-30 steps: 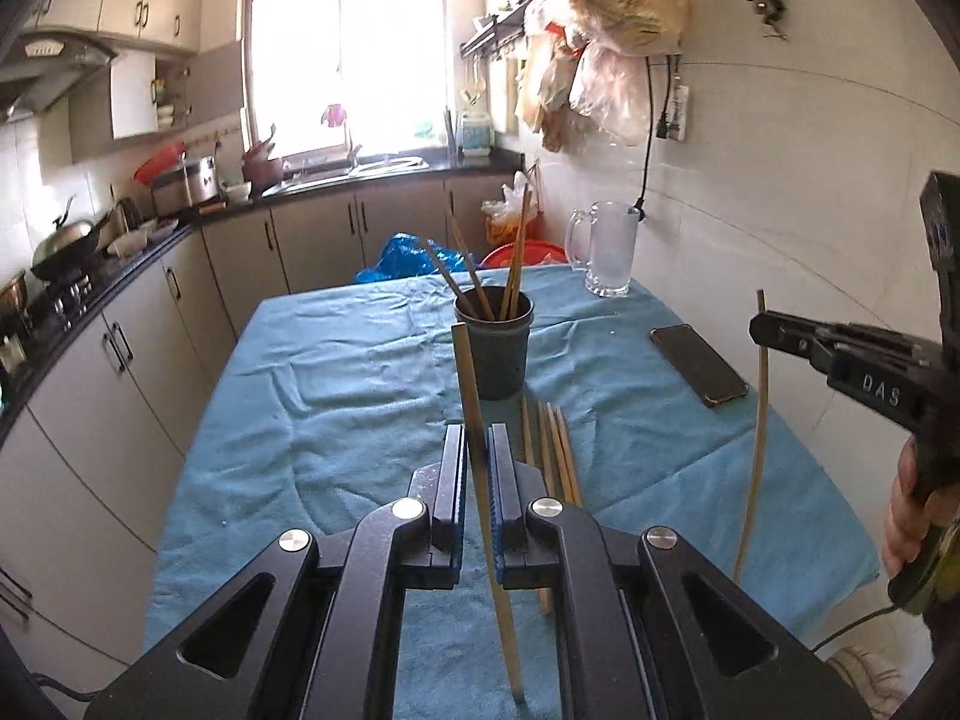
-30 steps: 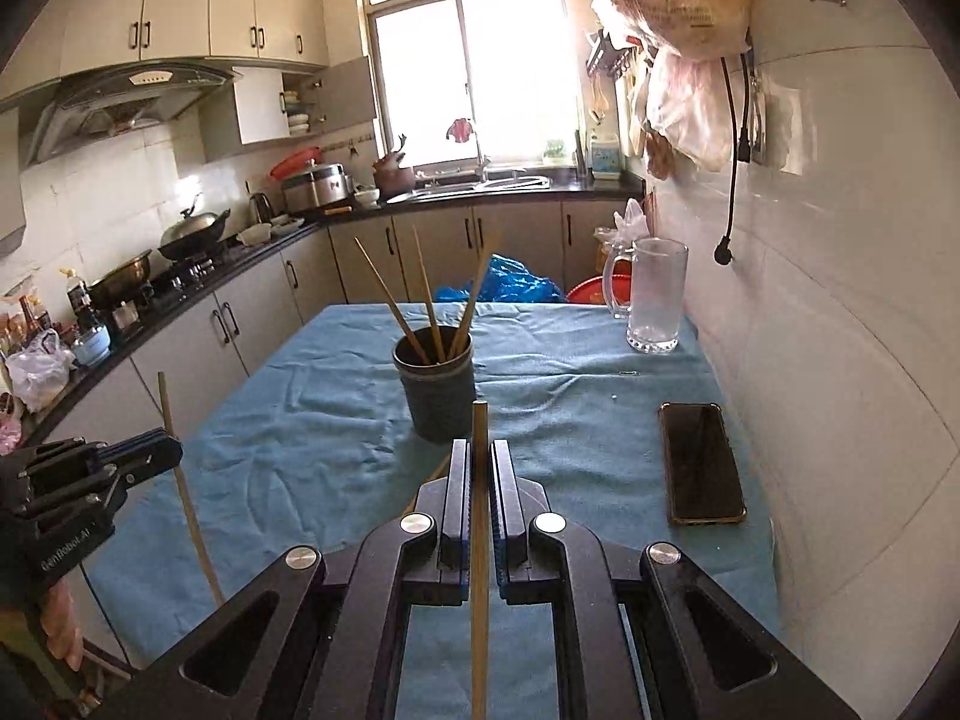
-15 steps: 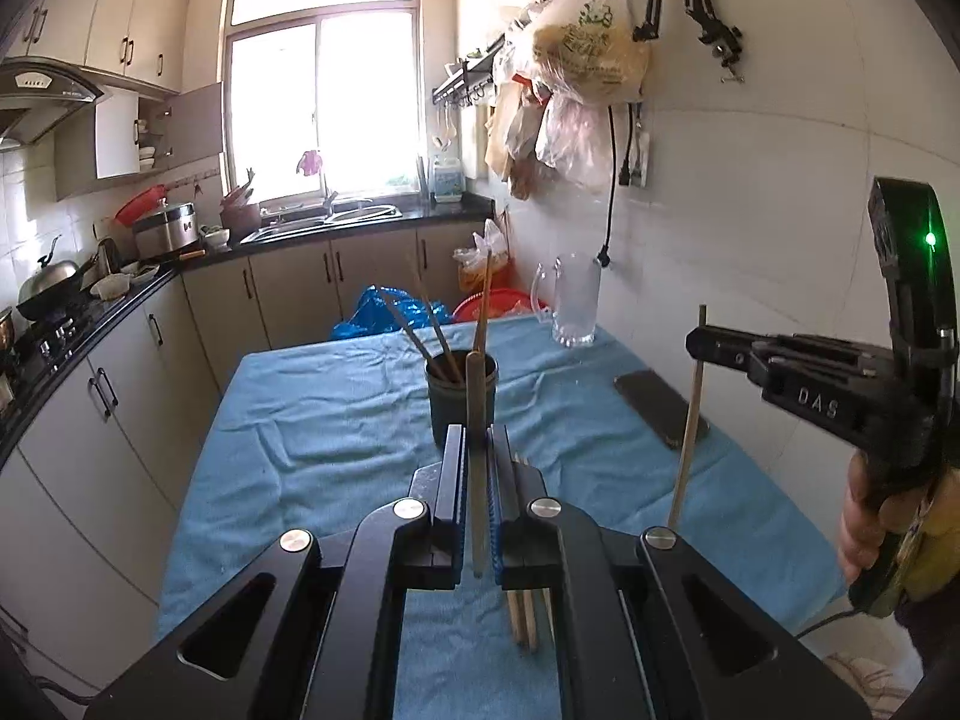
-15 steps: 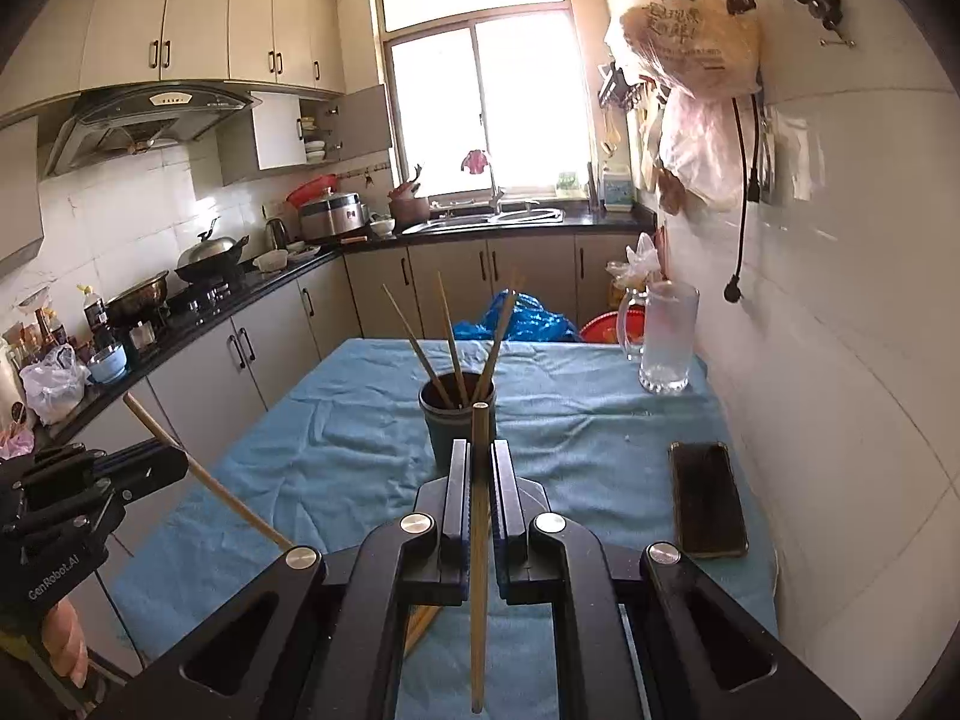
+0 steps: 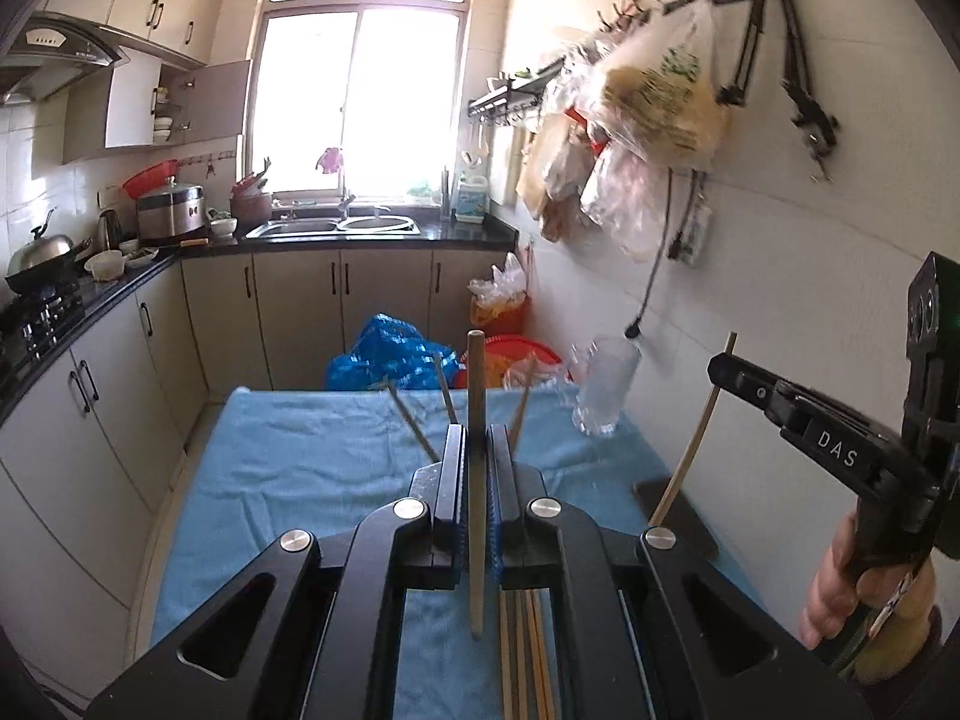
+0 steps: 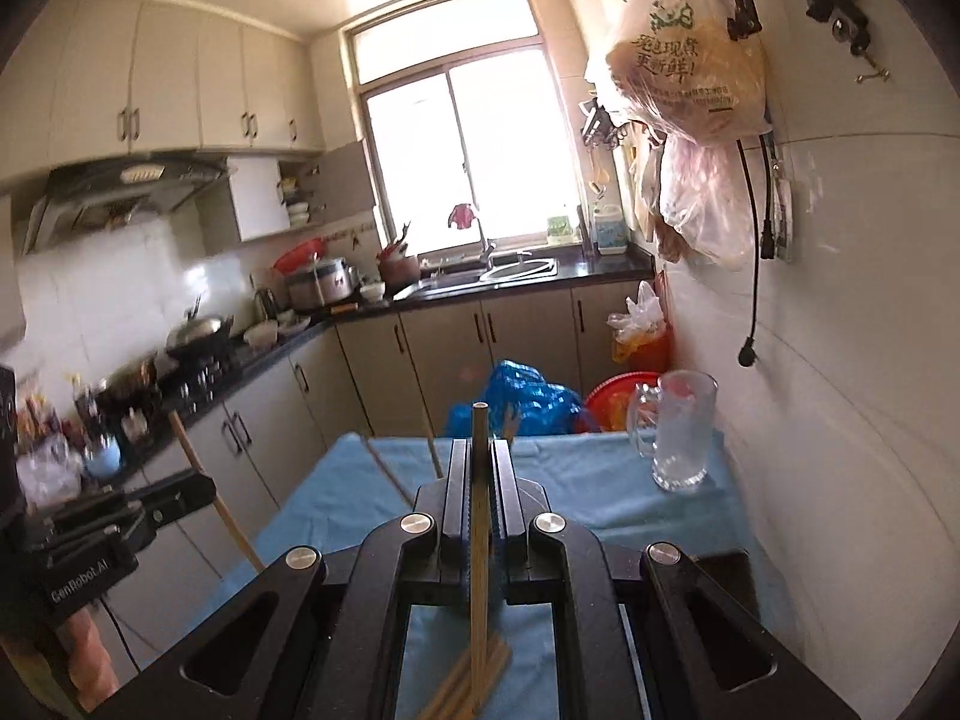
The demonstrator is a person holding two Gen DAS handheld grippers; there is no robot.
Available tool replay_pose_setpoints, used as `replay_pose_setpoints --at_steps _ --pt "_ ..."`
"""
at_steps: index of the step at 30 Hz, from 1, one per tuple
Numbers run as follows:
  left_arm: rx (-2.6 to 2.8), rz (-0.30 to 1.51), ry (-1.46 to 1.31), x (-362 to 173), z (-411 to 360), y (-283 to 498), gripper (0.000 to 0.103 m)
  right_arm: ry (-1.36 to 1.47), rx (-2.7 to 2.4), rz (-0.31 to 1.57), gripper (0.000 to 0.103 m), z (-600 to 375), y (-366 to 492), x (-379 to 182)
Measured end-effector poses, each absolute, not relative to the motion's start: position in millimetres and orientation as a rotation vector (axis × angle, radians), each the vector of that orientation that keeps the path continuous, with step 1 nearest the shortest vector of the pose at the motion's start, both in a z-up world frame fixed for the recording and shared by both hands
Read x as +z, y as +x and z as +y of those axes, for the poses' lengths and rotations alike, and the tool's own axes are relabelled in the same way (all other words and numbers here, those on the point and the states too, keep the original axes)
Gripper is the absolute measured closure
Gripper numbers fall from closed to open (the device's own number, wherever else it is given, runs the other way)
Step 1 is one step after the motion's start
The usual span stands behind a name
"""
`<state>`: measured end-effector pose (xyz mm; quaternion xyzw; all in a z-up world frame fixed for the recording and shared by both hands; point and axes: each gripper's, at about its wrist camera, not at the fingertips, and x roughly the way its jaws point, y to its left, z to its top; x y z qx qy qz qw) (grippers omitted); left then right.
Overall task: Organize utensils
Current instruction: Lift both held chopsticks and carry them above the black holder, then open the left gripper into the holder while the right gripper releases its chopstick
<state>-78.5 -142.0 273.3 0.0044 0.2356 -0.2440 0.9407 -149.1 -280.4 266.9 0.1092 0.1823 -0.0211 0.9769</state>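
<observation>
Left gripper (image 5: 477,468) clamps one upright chopstick (image 5: 476,480); right gripper (image 6: 479,480) clamps another (image 6: 479,516) — loose chopsticks (image 5: 525,654) lie beneath on the blue tablecloth (image 5: 312,468). Beyond: glass mug (image 6: 684,438), sink counter (image 5: 360,237).

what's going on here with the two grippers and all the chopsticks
A person holds a gripper in each hand over a table with a blue cloth. The left gripper is shut on one upright chopstick; the right gripper is shut on another chopstick. More loose chopsticks lie on the cloth.
</observation>
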Motion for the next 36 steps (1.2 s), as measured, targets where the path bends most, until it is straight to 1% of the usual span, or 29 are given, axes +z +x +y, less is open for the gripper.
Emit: replay_pose_setpoints --at_steps 7,12,15,20,24,25,27,28,29,31,36 --pt "-0.482 0.469 -0.007 292 -169 -17 0.097 0.328 -0.053 0.321 0.097 -301 -86 284" --pt "-0.476 0.487 -0.017 289 -187 22 0.097 0.384 -0.063 0.309 0.097 -312 -47 283" --pt "-0.477 0.538 -0.012 271 -200 46 0.097 0.373 -0.081 0.359 0.097 -315 -21 268" --pt "-0.463 0.642 0.028 234 -213 66 0.097 0.365 -0.088 0.478 0.097 -318 6 227" --pt "-0.447 0.654 0.028 221 -205 66 0.097 0.364 -0.089 0.53 0.096 -322 16 204" --pt "-0.445 0.652 0.03 220 -203 65 0.094 0.367 -0.085 0.539 0.096 -323 17 200" --pt "-0.438 0.645 0.025 221 -197 61 0.082 0.376 -0.079 0.55 0.095 -325 19 195" --pt "-0.429 0.637 0.019 223 -195 60 0.072 0.379 -0.076 0.552 0.089 -326 19 193" --pt "-0.419 0.624 0.012 225 -192 56 0.067 0.381 -0.074 0.554 0.075 -327 18 193" --pt "-0.411 0.608 0.002 230 -185 50 0.064 0.382 -0.081 0.543 0.058 -328 14 195" --pt "-0.406 0.579 -0.014 241 -166 26 0.062 0.374 -0.084 0.526 0.057 -328 -7 204"
